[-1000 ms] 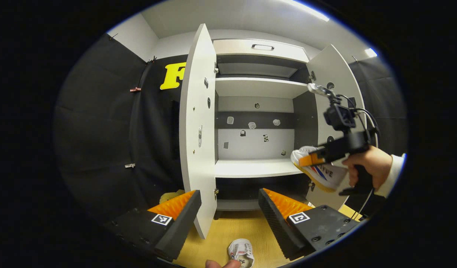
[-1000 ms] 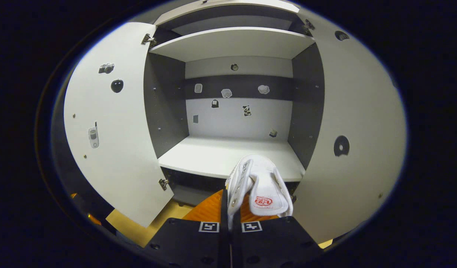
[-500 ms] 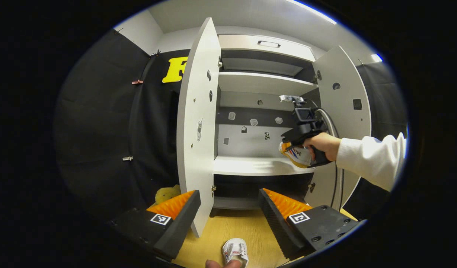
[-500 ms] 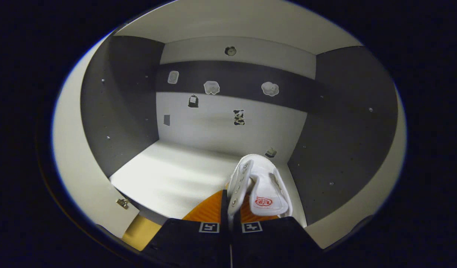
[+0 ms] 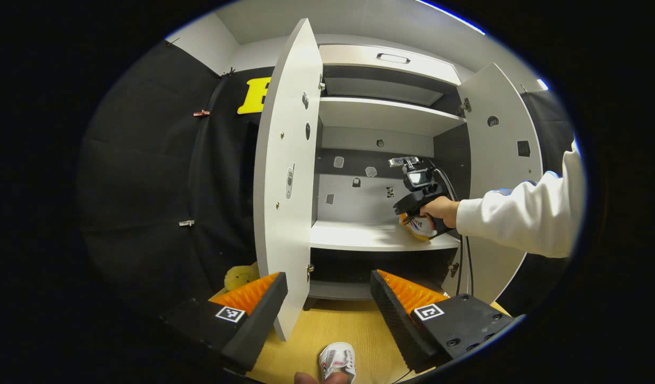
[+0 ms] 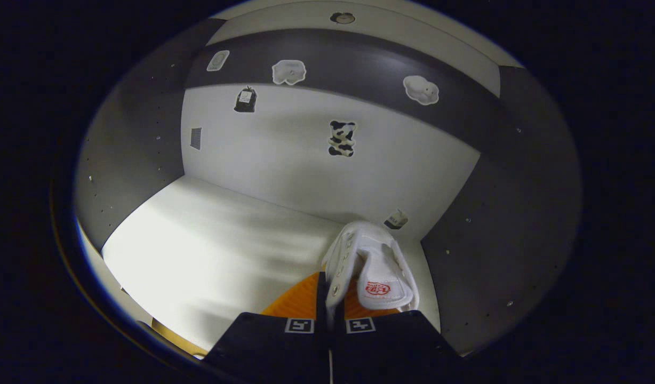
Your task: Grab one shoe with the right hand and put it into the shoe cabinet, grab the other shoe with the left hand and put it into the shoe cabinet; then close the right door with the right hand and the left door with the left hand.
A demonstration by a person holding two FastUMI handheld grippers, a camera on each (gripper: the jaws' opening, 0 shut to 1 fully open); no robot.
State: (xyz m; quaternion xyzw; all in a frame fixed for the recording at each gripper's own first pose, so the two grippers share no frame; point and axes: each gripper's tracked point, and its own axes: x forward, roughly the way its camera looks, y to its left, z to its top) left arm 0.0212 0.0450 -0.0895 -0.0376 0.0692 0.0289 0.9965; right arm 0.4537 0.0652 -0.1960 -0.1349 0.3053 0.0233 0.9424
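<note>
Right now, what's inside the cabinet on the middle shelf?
The right gripper holds a white shoe over the shelf, near the right wall. Whether the sole touches is hidden.

Small stickers (image 6: 342, 138) dot the back panel, among them a spotted bear shape and pale cloud shapes (image 6: 288, 71); a yellow soft toy (image 5: 240, 276) lies low beside the black cloth (image 5: 146, 186); clips (image 5: 201, 113) pin that cloth; wooden floor (image 5: 349, 330) lies below; ceiling light (image 5: 542, 84) glows.
</note>
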